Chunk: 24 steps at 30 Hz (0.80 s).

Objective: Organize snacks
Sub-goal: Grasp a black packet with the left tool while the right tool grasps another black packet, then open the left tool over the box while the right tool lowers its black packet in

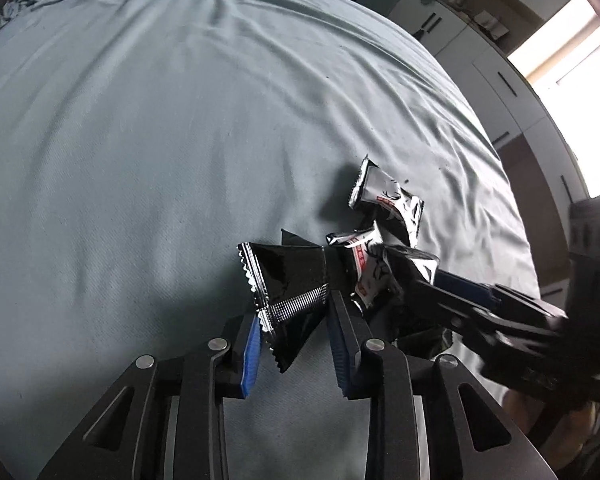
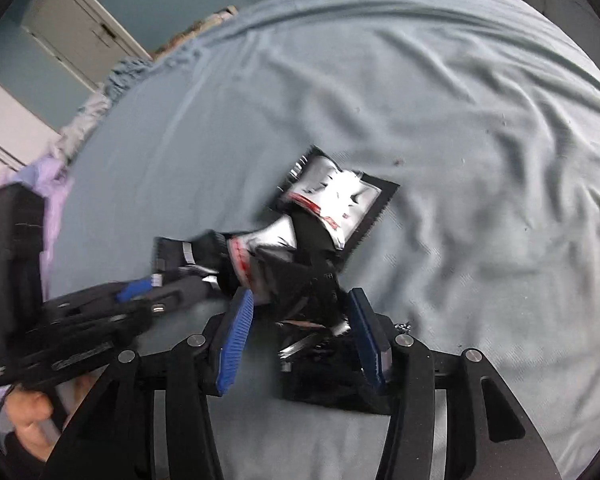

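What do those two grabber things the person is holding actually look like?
Both the left gripper and the right gripper are matte black linkage frames with round silver pivot bolts. Their fingers carry ribbed blue pads. A bare hand grips the left one's handle.

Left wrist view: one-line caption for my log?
Left gripper open around a black packet; right gripper reaches into the snack pile on the bedsheet.

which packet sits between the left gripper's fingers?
The plain black packet, between the left gripper fingers. The silver-printed packets lie beyond, toward the right gripper.
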{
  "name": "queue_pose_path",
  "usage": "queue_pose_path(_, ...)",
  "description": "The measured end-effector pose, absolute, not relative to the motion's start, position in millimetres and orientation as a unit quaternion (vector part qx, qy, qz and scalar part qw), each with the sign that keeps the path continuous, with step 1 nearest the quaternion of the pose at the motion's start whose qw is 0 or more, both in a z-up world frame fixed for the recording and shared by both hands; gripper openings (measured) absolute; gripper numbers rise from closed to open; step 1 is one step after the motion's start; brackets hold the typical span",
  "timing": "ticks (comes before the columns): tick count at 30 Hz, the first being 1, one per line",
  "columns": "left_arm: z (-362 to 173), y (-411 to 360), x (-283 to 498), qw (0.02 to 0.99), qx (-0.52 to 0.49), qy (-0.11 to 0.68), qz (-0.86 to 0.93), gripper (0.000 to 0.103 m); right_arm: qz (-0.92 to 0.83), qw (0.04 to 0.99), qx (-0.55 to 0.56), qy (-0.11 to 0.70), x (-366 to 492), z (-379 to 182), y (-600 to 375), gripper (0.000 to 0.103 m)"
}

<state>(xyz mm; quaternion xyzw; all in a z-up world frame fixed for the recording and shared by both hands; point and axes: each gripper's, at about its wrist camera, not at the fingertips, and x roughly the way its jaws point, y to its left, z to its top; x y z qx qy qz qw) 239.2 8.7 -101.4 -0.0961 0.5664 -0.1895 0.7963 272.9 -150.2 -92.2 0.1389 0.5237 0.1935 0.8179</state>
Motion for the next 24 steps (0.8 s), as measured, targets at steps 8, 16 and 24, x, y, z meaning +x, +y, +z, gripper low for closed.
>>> queue_pose_path(8, -80, 19, 229, 0.809, -0.111, 0.547, -0.186, 0.028, 0.199, 0.835, 0.172, 0.483, 258, -85, -170, 0.033)
queue_pose_path(16, -37, 39, 170, 0.798, -0.122, 0.539, -0.241, 0.028, 0.206, 0.833, 0.284, 0.427, 176, -37, -239, 0.033)
queue_pose_path(24, 1, 8, 34, 0.767, -0.006, 0.525, -0.369, 0.030, 0.138, 0.843, 0.315, 0.414, 47, -32, -307, 0.033)
